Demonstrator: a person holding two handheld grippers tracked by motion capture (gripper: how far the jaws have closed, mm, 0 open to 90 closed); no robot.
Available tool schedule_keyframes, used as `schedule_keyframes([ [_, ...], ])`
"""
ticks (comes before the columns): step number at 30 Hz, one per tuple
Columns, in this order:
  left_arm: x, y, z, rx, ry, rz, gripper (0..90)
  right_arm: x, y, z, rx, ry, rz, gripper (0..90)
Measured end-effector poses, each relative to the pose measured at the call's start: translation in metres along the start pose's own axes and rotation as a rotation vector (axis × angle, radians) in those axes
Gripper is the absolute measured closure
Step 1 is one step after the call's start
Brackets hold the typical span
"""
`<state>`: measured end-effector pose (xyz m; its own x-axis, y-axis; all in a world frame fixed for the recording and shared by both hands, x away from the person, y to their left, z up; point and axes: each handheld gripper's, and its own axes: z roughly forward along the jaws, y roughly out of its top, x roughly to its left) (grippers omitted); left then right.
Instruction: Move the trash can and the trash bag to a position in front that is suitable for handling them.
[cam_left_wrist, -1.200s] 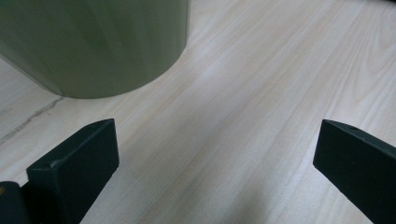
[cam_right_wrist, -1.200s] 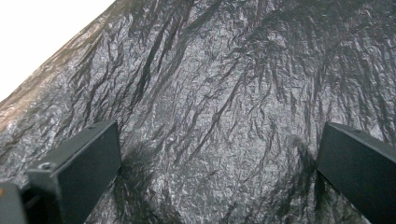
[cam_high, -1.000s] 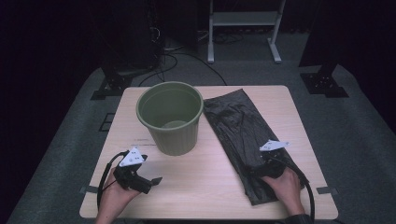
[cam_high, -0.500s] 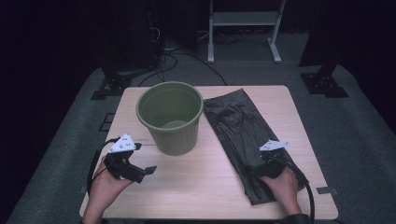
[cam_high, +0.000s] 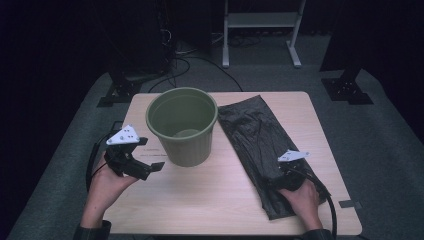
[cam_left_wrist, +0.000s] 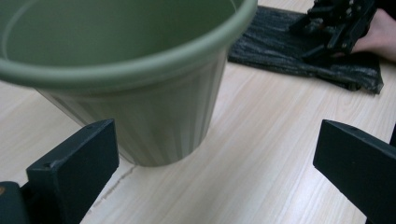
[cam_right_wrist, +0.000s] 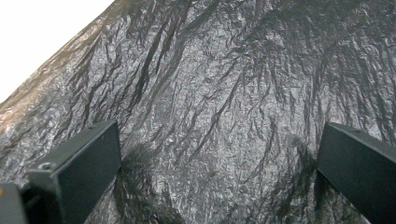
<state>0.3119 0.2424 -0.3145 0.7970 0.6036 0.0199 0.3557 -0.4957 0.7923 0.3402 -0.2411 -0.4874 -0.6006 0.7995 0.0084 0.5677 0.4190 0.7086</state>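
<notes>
Two claws gaped wide, empty: left claw (cam_high: 156, 167) beside the bucket (cam_high: 183, 125), right claw (cam_right_wrist: 219, 177) over the bag (cam_high: 260, 145). Bag looked thin, limp, slippery; best pinched at an edge.

The bucket (cam_high: 183, 125) stands on the table (cam_high: 215, 195), left of centre frame. The bag (cam_high: 255, 145) lies flat just to its right, running toward the lower right. The left gripper (cam_high: 142, 169) hovers lower left of the bucket (just beside its wall); the right gripper (cam_high: 280, 175) sits over the bag's near end.
</notes>
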Motion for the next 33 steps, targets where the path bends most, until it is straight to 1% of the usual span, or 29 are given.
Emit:
schedule_keyframes([
  [6, 0.008, 0.019, -0.005, -0.029, -0.002, -0.001, 0.0, 0.0, 0.0, 0.0, 0.0, 0.0, 0.0, 0.0],
  [8, 0.011, 0.024, -0.006, -0.03, -0.005, 0.004, 0.0, 0.0, 0.0, 0.0, 0.0, 0.0, 0.001, 0.0],
  [9, 0.011, 0.024, -0.006, -0.03, -0.005, 0.004, 0.0, 0.0, 0.0, 0.0, 0.0, 0.0, 0.0, 0.0],
  [10, 0.015, 0.029, -0.006, -0.043, -0.004, 0.003, 0.0, 0.0, 0.0, 0.0, 0.0, 0.0, 0.001, 0.0],
  [12, 0.02, 0.035, -0.006, -0.041, 0.004, 0.005, 0.0, 0.0, 0.0, 0.0, 0.0, 0.0, 0.0, 0.0],
  [13, 0.02, 0.035, -0.006, -0.041, 0.004, 0.005, 0.0, 0.0, 0.0, 0.0, 0.0, 0.0, 0.0, 0.0],
  [17, 0.03, 0.044, -0.006, -0.057, 0.014, 0.001, 0.0, 0.0, 0.0, 0.0, 0.0, 0.0, 0.001, 0.0],
  [18, 0.035, 0.047, -0.005, -0.054, 0.021, 0.006, 0.0, 0.0, 0.0, 0.0, 0.0, 0.001, 0.001, 0.0],
  [19, 0.035, 0.047, -0.005, -0.054, 0.021, 0.006, 0.0, 0.0, 0.0, 0.0, 0.0, 0.001, 0.001, 0.0],
  [22, 0.046, 0.053, 0.0, -0.052, 0.023, 0.002, 0.0, 0.0, 0.0, 0.0, 0.0, 0.001, 0.001, 0.0],
  [25, 0.054, 0.057, 0.003, -0.056, 0.035, 0.004, 0.0, 0.0, 0.0, 0.0, 0.0, 0.0, 0.0, 0.0],
  [26, 0.059, 0.058, 0.005, -0.056, 0.043, 0.004, 0.0, 0.0, 0.0, 0.0, 0.0, 0.0, 0.002, 0.0],
  [27, 0.062, 0.059, 0.007, -0.057, 0.043, 0.002, 0.0, 0.0, 0.0, 0.0, 0.0, 0.0, 0.002, 0.0],
  [28, 0.064, 0.06, 0.008, -0.053, 0.048, 0.001, 0.0, 0.0, 0.0, 0.0, 0.0, 0.0, 0.003, 0.0],
  [29, 0.064, 0.06, 0.008, -0.053, 0.048, 0.001, 0.0, 0.0, 0.0, 0.0, 0.0, 0.0, 0.003, 0.0],
  [30, 0.068, 0.06, 0.01, -0.047, 0.054, 0.003, 0.0, 0.0, 0.0, 0.0, 0.0, 0.001, 0.002, 0.0],
  [32, 0.076, 0.06, 0.015, -0.036, 0.06, -0.006, 0.0, 0.0, 0.0, 0.0, 0.0, 0.001, 0.002, 0.0],
  [33, 0.076, 0.06, 0.015, -0.036, 0.06, -0.006, 0.0, 0.0, 0.0, 0.0, 0.0, 0.001, 0.002, 0.0],
])
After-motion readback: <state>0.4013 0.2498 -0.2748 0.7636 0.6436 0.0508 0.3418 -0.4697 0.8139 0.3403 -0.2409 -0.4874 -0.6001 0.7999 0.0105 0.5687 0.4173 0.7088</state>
